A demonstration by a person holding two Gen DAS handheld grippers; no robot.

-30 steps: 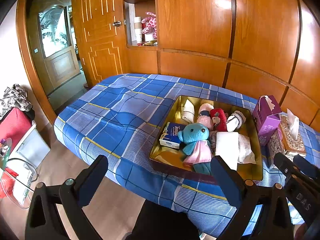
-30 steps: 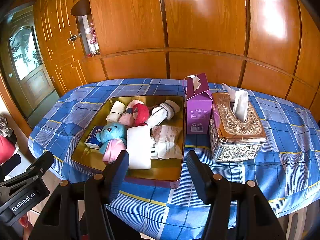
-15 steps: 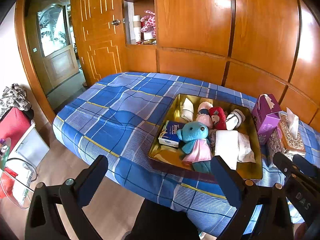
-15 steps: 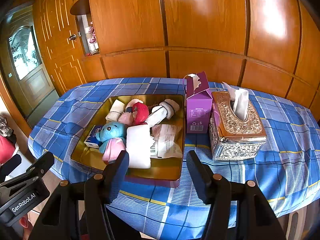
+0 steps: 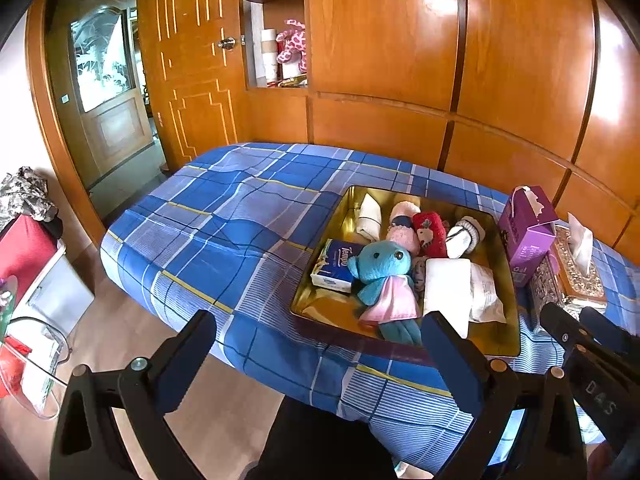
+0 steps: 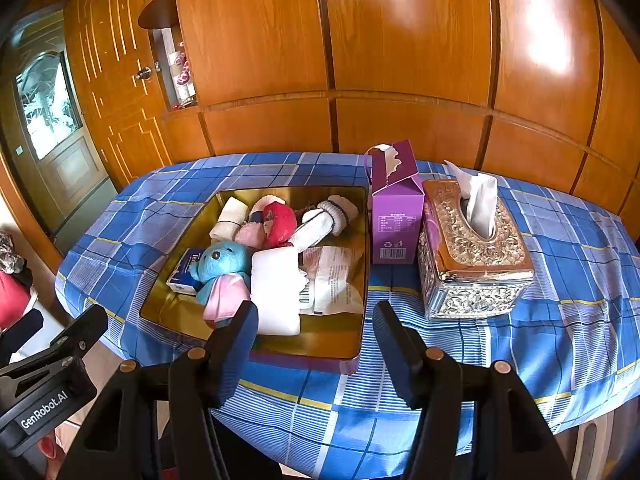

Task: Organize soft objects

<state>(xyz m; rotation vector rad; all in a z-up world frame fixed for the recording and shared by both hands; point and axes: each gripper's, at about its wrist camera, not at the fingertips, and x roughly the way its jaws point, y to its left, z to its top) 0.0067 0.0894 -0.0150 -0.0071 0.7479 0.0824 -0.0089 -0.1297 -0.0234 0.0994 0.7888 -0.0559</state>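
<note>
**Soft toys wait in the gold tray**

Blue plush toy in a pink dress [image 6: 224, 266] lies in the shiny gold metal tray [image 6: 352, 344] on the blue plaid tablecloth [image 6: 560, 280] — among rolled socks. Left gripper [image 5: 316, 344] and right gripper [image 6: 316, 328] hover near the tray's front edge — both spread, empty.

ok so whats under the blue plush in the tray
The blue plush lies in the gold tray, its head overlapping a blue tissue pack, whose covered end is hidden. Whatever lies beneath its pink dress cannot be seen.

A bench under a blue plaid cloth [image 6: 560, 248] carries a shallow gold metal tray [image 6: 332, 344], a purple carton [image 6: 396, 216] and an ornate silver tissue box [image 6: 472, 272].
</note>
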